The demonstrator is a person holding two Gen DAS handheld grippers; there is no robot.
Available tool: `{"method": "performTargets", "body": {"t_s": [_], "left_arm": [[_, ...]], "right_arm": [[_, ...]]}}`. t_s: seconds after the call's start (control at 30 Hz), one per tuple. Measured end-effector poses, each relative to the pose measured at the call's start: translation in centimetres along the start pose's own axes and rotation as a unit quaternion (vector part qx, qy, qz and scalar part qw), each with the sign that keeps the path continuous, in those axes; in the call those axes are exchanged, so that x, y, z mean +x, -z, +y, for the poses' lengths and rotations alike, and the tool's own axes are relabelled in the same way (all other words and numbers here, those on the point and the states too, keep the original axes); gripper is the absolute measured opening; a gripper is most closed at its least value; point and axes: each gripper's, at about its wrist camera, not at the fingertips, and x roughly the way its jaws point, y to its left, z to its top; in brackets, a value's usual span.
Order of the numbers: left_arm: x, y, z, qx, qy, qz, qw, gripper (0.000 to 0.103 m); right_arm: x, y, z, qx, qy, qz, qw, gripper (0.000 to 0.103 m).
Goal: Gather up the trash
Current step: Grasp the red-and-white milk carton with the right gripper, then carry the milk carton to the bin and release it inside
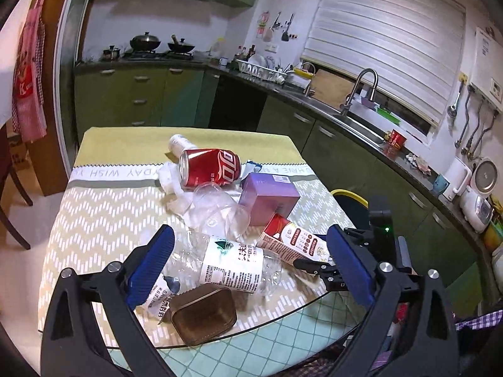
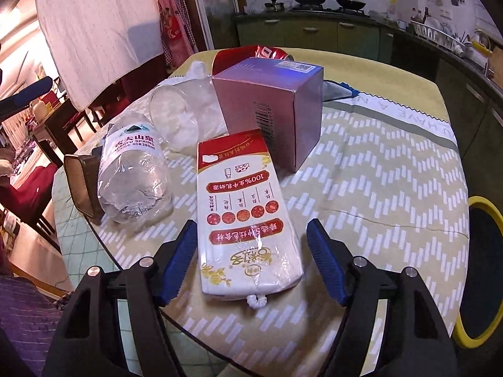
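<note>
A red-and-white milk carton (image 2: pixel 248 213) lies flat near the table's front edge. My right gripper (image 2: pixel 251 225) is open around it: the left pad is close to its side and a gap shows at the right pad. My left gripper (image 1: pixel 250 231) is open above a clear plastic water bottle (image 1: pixel 226 260) that lies on its side. Beyond these lie a clear plastic cup (image 1: pixel 217 210), a purple box (image 1: pixel 267 198), a red cola can (image 1: pixel 209 166) and crumpled white tissue (image 1: pixel 171 179). A brown tin (image 1: pixel 204 312) and a small white bottle (image 1: pixel 160 298) rest by the left finger.
The trash sits on a round table (image 2: pixel 393 188) with a zigzag cloth. A dark bin with a yellow rim (image 2: pixel 481 270) stands off the table's right side. Chairs stand to the left, and kitchen counters with a sink (image 1: pixel 355 119) lie behind.
</note>
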Motion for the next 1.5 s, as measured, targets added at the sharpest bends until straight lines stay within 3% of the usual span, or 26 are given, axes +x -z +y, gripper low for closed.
{"method": "performTargets", "body": {"t_s": [0.1,0.37,0.6,0.73,0.87,1.03,1.33,1.5], "left_arm": [[0.1,0.1,-0.1,0.000,0.006,0.001,1.0000,0.093],[0.1,0.3,-0.4,0.004,0.013,0.001,0.9999,0.093],[0.3,0.4,-0.7,0.008,0.017,0.004,0.9998,0.093],[0.5,0.4,-0.9,0.010,0.021,0.006,0.9997,0.093],[0.8,0.6,-0.9,0.008,0.022,0.009,0.9997,0.093],[1.2,0.6,-1.2,0.010,0.021,0.015,0.9996,0.093],[1.7,0.6,-1.8,0.014,0.011,0.027,0.9995,0.093],[1.9,0.7,-1.6,0.011,0.006,0.033,0.9994,0.093]], "right_arm": [[0.0,0.1,0.2,-0.003,0.004,0.004,1.000,0.057],[-1.5,0.1,0.2,0.015,-0.013,-0.008,1.000,0.054],[-7.2,0.6,0.4,0.025,-0.041,-0.060,0.997,0.053],[-12.1,1.1,-2.2,0.061,-0.001,-0.117,0.991,0.053],[-16.1,2.8,-8.1,0.141,0.104,-0.145,0.974,0.053],[-15.1,5.2,-16.1,0.224,0.241,-0.078,0.941,0.053],[-8.3,7.3,-25.7,0.295,0.281,0.028,0.913,0.053],[-5.8,8.1,-27.9,0.319,0.281,0.056,0.903,0.053]]}}
